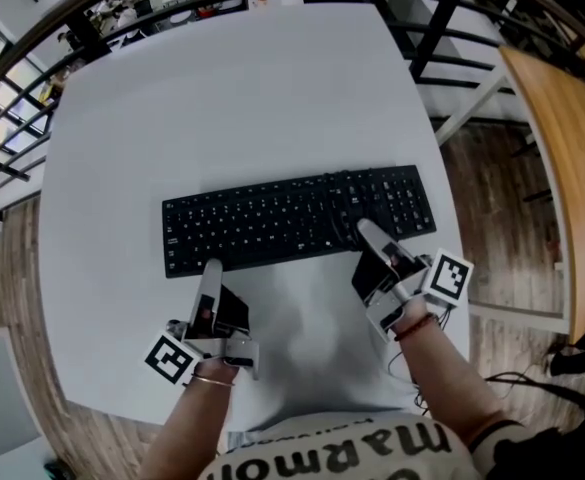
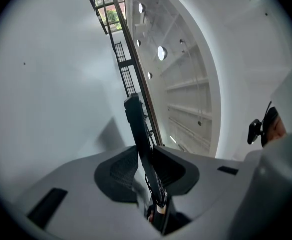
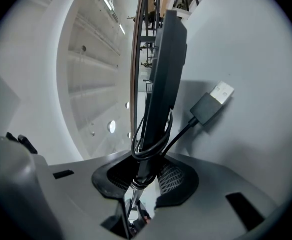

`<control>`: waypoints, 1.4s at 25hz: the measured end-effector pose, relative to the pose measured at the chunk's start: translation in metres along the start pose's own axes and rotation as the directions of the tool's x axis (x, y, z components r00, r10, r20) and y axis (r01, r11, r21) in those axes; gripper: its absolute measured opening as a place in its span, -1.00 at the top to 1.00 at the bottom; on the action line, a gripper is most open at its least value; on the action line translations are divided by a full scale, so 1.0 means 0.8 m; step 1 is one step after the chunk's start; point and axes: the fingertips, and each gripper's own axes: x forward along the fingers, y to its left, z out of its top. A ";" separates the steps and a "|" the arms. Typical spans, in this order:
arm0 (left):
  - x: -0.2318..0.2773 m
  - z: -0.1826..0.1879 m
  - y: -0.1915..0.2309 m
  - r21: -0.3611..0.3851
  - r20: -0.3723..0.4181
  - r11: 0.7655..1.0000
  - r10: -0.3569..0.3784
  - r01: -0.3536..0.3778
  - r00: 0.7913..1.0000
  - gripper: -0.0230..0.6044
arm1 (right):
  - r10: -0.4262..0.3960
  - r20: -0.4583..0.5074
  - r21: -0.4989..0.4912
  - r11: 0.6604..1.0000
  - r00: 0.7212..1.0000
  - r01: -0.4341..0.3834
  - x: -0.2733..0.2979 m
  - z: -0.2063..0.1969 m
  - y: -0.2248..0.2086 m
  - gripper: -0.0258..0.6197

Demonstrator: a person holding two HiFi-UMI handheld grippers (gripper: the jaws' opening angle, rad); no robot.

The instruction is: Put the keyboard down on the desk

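A black keyboard (image 1: 292, 218) stretches left to right over the white desk (image 1: 232, 88). My left gripper (image 1: 210, 276) is shut on its near edge toward the left end. My right gripper (image 1: 369, 236) is shut on the near edge toward the right end. In the left gripper view the keyboard (image 2: 136, 124) runs edge-on between the pads of the left gripper (image 2: 145, 169). In the right gripper view the keyboard (image 3: 165, 59) stands edge-on in the right gripper (image 3: 148, 176). Its coiled cable (image 3: 150, 144) hangs at the jaws, and the USB plug (image 3: 216, 98) dangles toward the desk, casting a shadow.
A wooden tabletop (image 1: 562, 138) lies off the desk's right side, across a strip of wooden floor. A black railing (image 1: 432, 28) crosses behind the far right corner. Dark cables (image 1: 572, 358) lie on the floor at lower right. The person's shirt fills the bottom edge.
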 end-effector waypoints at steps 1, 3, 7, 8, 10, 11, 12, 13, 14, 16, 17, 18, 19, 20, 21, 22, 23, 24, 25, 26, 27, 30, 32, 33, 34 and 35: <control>0.000 0.000 0.000 -0.002 -0.003 1.000 0.004 -0.004 1.000 0.64 | -0.005 0.001 0.005 1.000 1.000 0.005 0.000 0.000 -0.001 0.56; 0.001 0.001 0.001 -0.005 -0.011 1.000 0.009 -0.009 1.000 0.64 | -0.014 0.005 0.014 1.000 1.000 0.014 0.001 0.000 -0.002 0.56; 0.001 -0.001 0.002 -0.012 -0.014 1.000 0.013 -0.013 1.000 0.63 | -0.017 0.002 0.014 1.000 1.000 0.017 0.002 0.002 0.000 0.56; 0.001 -0.001 0.002 -0.013 -0.014 1.000 0.014 -0.014 1.000 0.64 | -0.017 0.002 0.015 1.000 1.000 0.017 0.002 0.002 0.001 0.56; 0.001 -0.001 0.002 -0.016 -0.014 1.000 0.014 -0.014 1.000 0.63 | -0.018 0.004 0.020 1.000 1.000 0.018 0.002 0.001 0.002 0.56; 0.001 -0.001 0.002 -0.018 -0.014 1.000 0.015 -0.015 1.000 0.63 | -0.019 0.006 0.023 1.000 1.000 0.019 0.002 0.001 0.002 0.56; 0.001 -0.001 0.003 -0.019 -0.014 1.000 0.016 -0.016 1.000 0.63 | -0.020 0.007 0.026 0.999 1.000 0.020 0.002 0.001 0.001 0.56; 0.001 -0.001 0.003 -0.021 -0.014 1.000 0.017 -0.018 1.000 0.63 | -0.022 0.007 0.027 0.999 1.000 0.022 0.002 0.002 0.001 0.56; 0.001 -0.001 0.004 -0.022 -0.015 1.000 0.019 -0.019 1.000 0.63 | -0.023 0.008 0.029 0.999 1.000 0.022 0.002 0.003 0.001 0.56; 0.002 -0.001 0.004 -0.028 -0.017 0.999 0.024 -0.024 1.000 0.63 | -0.020 0.011 0.037 0.999 1.000 0.020 0.003 0.004 0.003 0.55; 0.001 -0.001 0.004 -0.033 -0.018 0.999 0.028 -0.028 0.999 0.63 | -0.021 0.014 0.042 0.999 1.000 0.020 0.003 0.005 0.005 0.55; 0.001 -0.001 0.004 -0.039 -0.018 0.999 0.031 -0.032 0.999 0.63 | -0.024 0.017 0.046 0.999 1.000 0.024 0.003 0.005 0.006 0.55; 0.001 -0.001 0.004 -0.045 -0.018 0.998 0.035 -0.036 0.999 0.63 | -0.030 0.018 0.047 0.998 0.999 0.030 0.003 0.005 0.006 0.55; 0.000 -0.001 0.004 -0.048 -0.017 0.998 0.037 -0.038 0.999 0.63 | -0.037 0.018 0.045 0.998 0.999 0.036 0.004 0.006 0.006 0.55; 0.000 -0.001 0.004 -0.048 -0.017 0.998 0.038 -0.038 0.999 0.63 | -0.043 0.016 0.043 0.998 0.999 0.042 0.004 0.006 0.006 0.56; 0.001 -0.001 0.003 -0.046 -0.018 0.998 0.038 -0.038 0.999 0.63 | -0.048 0.014 0.043 0.998 0.999 0.047 0.004 0.006 0.006 0.55; 0.001 -0.001 0.003 -0.044 -0.020 0.998 0.038 -0.038 0.999 0.63 | -0.050 0.013 0.045 0.998 0.999 0.050 0.004 0.005 0.006 0.56; 0.001 -0.002 0.003 -0.044 -0.021 0.998 0.038 -0.039 0.999 0.63 | -0.052 0.013 0.047 0.998 0.999 0.051 0.004 0.006 0.005 0.56; 0.001 -0.002 0.003 -0.043 -0.023 0.998 0.039 -0.040 0.999 0.63 | -0.052 0.014 0.049 0.997 0.999 0.052 0.004 0.006 0.005 0.56; 0.000 -0.002 0.003 -0.042 -0.023 0.998 0.040 -0.041 0.999 0.63 | -0.054 0.015 0.049 0.997 0.998 0.053 0.005 0.006 0.005 0.56; 0.000 -0.003 0.004 -0.042 -0.023 0.998 0.041 -0.042 0.999 0.63 | -0.055 0.015 0.048 0.997 0.998 0.054 0.005 0.006 0.005 0.55; -0.001 -0.003 0.002 -0.043 -0.021 0.998 0.042 -0.043 0.999 0.63 | -0.056 0.008 0.041 0.998 0.998 0.055 0.005 0.006 0.006 0.56; -0.001 -0.003 0.002 -0.041 -0.021 0.998 0.040 -0.041 0.999 0.63 | -0.053 0.007 0.044 0.998 0.999 0.053 0.006 0.007 0.006 0.56; -0.001 -0.003 0.003 -0.042 -0.021 0.998 0.040 -0.041 0.999 0.63 | -0.054 0.008 0.047 0.997 0.999 0.053 0.006 0.007 0.006 0.56; -0.001 -0.003 0.003 -0.044 -0.020 0.998 0.041 -0.042 0.999 0.63 | -0.055 0.009 0.049 0.997 0.998 0.055 0.006 0.007 0.005 0.55; -0.002 -0.003 0.004 -0.045 -0.019 0.998 0.042 -0.043 0.999 0.63 | -0.057 0.009 0.051 0.997 0.998 0.057 0.006 0.007 0.004 0.56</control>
